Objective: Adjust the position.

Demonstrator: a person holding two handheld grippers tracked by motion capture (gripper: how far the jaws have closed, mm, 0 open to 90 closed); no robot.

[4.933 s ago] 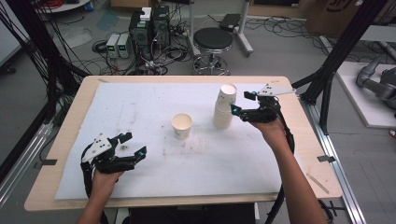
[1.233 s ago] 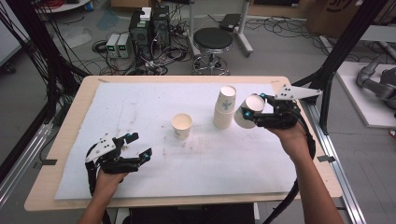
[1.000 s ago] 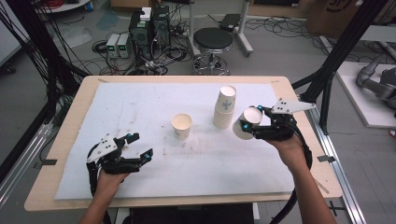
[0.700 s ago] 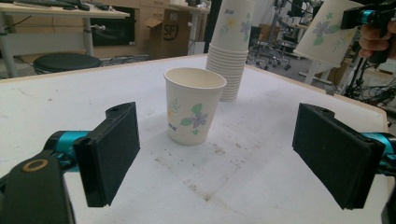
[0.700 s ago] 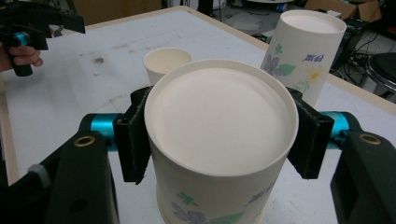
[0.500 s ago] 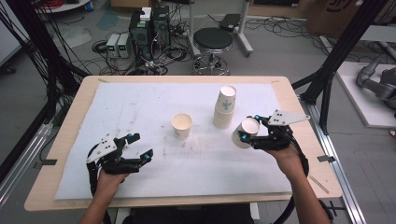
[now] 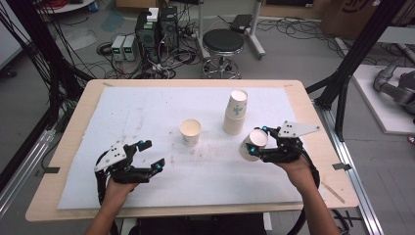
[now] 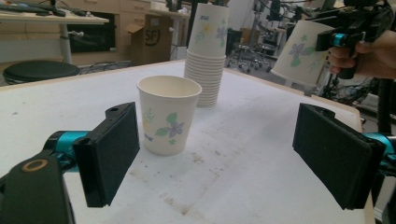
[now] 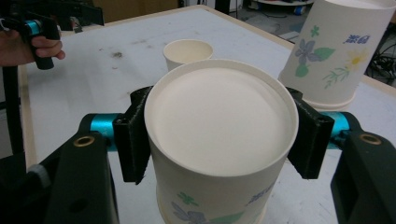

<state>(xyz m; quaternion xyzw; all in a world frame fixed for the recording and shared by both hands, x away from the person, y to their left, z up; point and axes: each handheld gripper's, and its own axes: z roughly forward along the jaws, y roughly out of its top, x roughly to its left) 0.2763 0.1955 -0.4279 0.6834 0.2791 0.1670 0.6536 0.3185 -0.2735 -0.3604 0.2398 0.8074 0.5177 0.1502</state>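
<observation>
My right gripper (image 7: 264, 145) clamps one paper cup (image 9: 219, 140), off the stack (image 7: 235, 113) beside it; lone cup (image 8: 168, 114) ahead of my open left gripper (image 7: 147, 156), untouched

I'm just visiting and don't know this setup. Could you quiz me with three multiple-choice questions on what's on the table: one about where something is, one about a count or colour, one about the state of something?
1. Where does the lone cup stand?
A. left of the stack
B. on top of the stack
C. off the table, on the floor

2. How many cups are apart from the stack?
A. none
B. two
C. five

3. What are the left tongs doing?
A. squeezing a cup
B. lying shut on the table
C. open, holding nothing

Answers: 1 A, the high view shows it upright on the white mat, left of the stack and apart from it. 2 B, one stands alone and one, the held cup, is in the right tongs. 3 C, the left gripper view shows only a wide gap between the pads.
</observation>
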